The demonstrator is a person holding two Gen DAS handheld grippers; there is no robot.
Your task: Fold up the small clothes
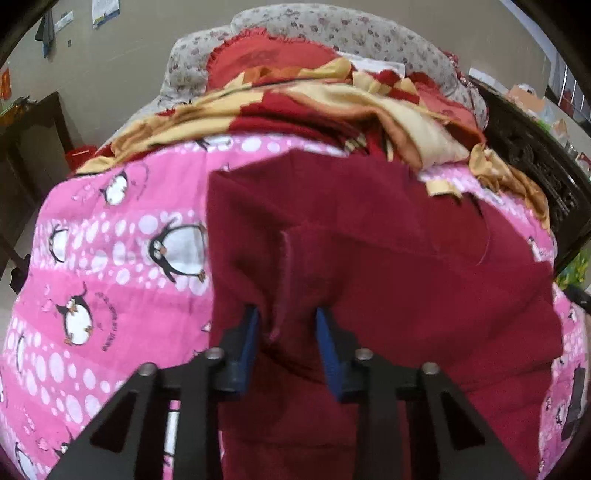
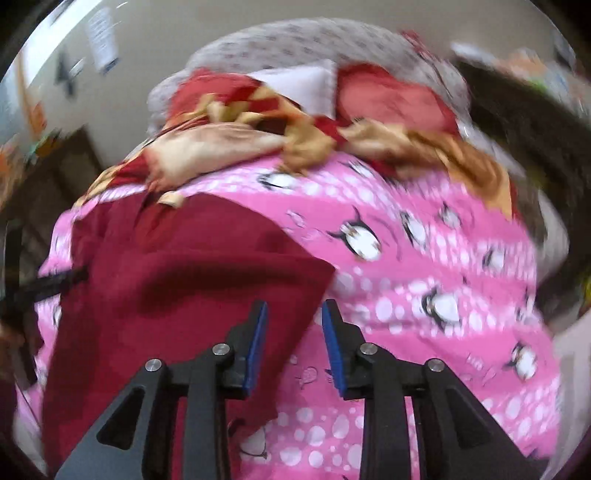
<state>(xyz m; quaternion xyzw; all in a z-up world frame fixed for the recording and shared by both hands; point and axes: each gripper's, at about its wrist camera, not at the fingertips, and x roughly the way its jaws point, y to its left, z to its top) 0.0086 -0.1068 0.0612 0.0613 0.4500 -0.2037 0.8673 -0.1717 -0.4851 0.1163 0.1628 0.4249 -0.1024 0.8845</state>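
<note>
1. Left wrist view: a dark red garment (image 1: 369, 266) is seen spread over a pink bedsheet (image 1: 110, 295) printed with penguins and white dots. The garment fills the middle and right of the picture, and its left edge runs straight down the sheet.
2. The left claw (image 1: 288, 328) is held spread, its two blue pads (image 1: 251, 343) apart. A raised fold of the red garment, with a seam along it, lies in the gap between them. Whether the pads touch the cloth cannot be told.
3. Beyond the garment, a crumpled red and yellow cloth (image 1: 332, 107) is heaped at the far end of the bed, with a grey floral cushion (image 1: 332, 29) behind it. A dark carved piece of furniture (image 1: 535, 155) is seen to the right.
4. Right wrist view, blurred: the same dark red garment (image 2: 177, 280) is seen at the left, lying on the pink bedsheet (image 2: 443, 295). Its right edge slants down towards the claw.
5. The right claw (image 2: 294, 321) is held spread, nothing pinched. Its left blue pad (image 2: 258, 343) is over the garment's right edge, and the other pad is over bare sheet.
6. The red and yellow cloth (image 2: 258, 140) is piled at the far end, in front of the floral cushion (image 2: 295, 40).
</note>
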